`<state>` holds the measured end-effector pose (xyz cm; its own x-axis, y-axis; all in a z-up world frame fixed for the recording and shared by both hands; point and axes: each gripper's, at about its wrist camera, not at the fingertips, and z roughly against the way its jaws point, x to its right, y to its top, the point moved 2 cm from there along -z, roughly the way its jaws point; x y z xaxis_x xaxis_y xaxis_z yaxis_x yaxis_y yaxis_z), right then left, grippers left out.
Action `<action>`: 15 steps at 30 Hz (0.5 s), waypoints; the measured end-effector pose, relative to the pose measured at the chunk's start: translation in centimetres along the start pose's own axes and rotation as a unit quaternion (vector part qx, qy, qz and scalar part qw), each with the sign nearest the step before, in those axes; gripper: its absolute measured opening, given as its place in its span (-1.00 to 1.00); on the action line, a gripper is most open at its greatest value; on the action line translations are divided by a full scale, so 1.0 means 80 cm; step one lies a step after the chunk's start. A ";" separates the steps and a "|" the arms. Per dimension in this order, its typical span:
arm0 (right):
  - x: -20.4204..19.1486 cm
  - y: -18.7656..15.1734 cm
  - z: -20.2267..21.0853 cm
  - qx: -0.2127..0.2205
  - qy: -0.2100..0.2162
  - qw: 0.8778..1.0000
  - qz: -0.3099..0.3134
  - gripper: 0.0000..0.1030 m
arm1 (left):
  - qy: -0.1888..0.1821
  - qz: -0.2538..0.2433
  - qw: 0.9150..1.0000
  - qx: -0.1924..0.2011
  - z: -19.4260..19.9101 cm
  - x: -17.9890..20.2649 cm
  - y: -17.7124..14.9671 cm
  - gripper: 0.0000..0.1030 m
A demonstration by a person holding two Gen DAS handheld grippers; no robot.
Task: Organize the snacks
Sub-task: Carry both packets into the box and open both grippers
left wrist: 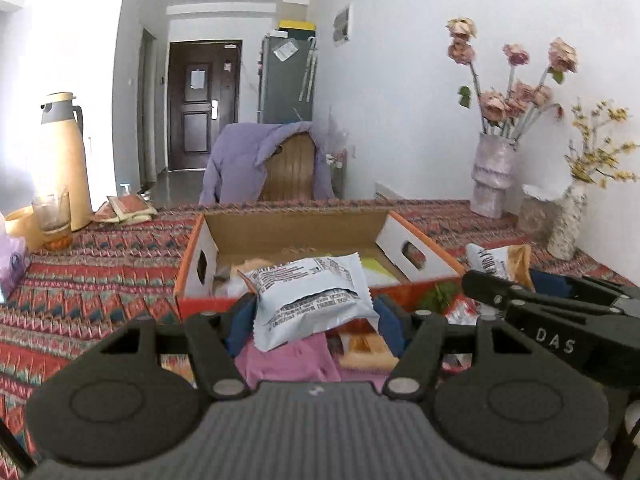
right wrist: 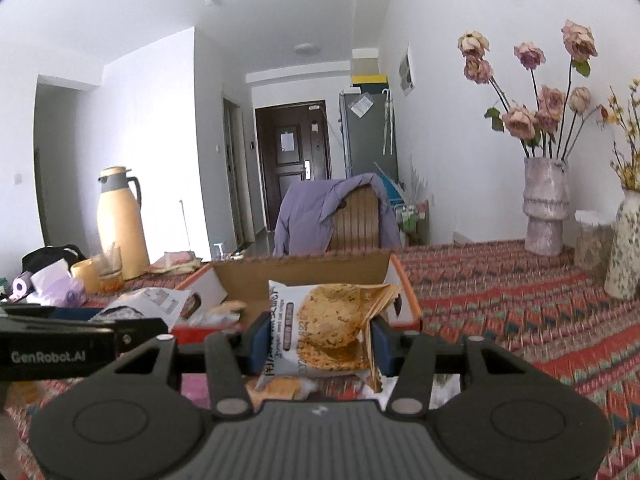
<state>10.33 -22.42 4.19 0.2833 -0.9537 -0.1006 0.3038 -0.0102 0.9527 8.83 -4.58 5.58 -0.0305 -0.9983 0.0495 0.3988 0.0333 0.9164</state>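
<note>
Left gripper (left wrist: 316, 312) clamps a white snack packet (left wrist: 312, 300), right gripper (right wrist: 318, 340) clamps a cracker packet (right wrist: 324, 328), both held just near of the open cardboard box (left wrist: 288, 228).

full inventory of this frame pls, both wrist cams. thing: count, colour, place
Snack packet, print side: 1, white with black text, held in left tool, in front of the box
Cracker packet: 1, white with tan cracker picture, held in right tool
Cardboard box: 1, orange outside, brown inside, mid-table, open, snacks inside
Loose snack packets: several, pink and orange, on the table under the tools
Tablecloth: 1, red patterned, covers the table
Thermos jug: 1, cream with grey top, far left
Glass: 1, clear, beside the jug
Vase of dried roses: 1, pale grey, far right
Speckled vase: 1, white, yellow sprigs, right edge
Chair with jacket: 1, wood, purple jacket, behind the table
Left tool: 1, black with blue pads
Right tool: 1, black with blue pads
</note>
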 end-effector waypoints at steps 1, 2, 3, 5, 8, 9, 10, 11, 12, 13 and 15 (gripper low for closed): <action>0.002 0.007 -0.008 0.001 -0.003 1.000 0.001 -0.03 | 0.002 0.001 1.000 0.001 -0.006 -0.001 0.005 0.26; 0.004 0.013 -0.015 0.002 -0.005 1.000 0.002 -0.03 | 0.005 0.002 1.000 0.003 -0.013 -0.003 0.011 0.26; 0.005 0.019 -0.022 0.004 -0.008 1.000 0.004 -0.03 | 0.008 0.002 1.000 0.004 -0.020 -0.005 0.016 0.26; 0.009 0.030 -0.039 0.004 -0.013 1.000 0.006 -0.03 | 0.015 0.005 1.000 0.002 -0.035 -0.009 0.028 0.26; 0.015 0.046 -0.066 -0.003 -0.014 1.000 0.001 -0.03 | 0.025 0.009 1.000 -0.004 -0.059 -0.017 0.042 0.26; 0.016 0.049 -0.075 -0.006 -0.013 1.000 -0.001 -0.03 | 0.028 0.010 1.000 -0.006 -0.068 -0.020 0.047 0.26; 0.018 0.053 -0.086 -0.011 -0.014 1.000 -0.003 -0.03 | 0.032 0.010 0.999 -0.008 -0.075 -0.022 0.050 0.26; 0.019 0.056 -0.095 -0.015 -0.015 1.000 -0.003 -0.03 | 0.034 0.009 0.999 -0.010 -0.083 -0.024 0.055 0.26; 0.020 0.060 -0.104 -0.019 -0.016 1.000 -0.003 -0.03 | 0.035 0.008 0.999 -0.011 -0.092 -0.026 0.058 0.26; 0.021 0.062 -0.116 -0.026 -0.017 1.000 -0.004 -0.03 | 0.034 0.004 0.999 -0.015 -0.101 -0.027 0.061 0.26; 0.022 0.065 -0.135 -0.040 -0.017 0.999 -0.005 -0.03 | 0.029 -0.003 0.999 -0.027 -0.120 -0.029 0.064 0.26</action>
<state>22.22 -20.88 5.84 0.2481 -0.9636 -0.0995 0.3790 0.0020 0.9254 19.73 -2.56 6.34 0.0200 -0.9996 0.0189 0.4468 0.0258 0.8942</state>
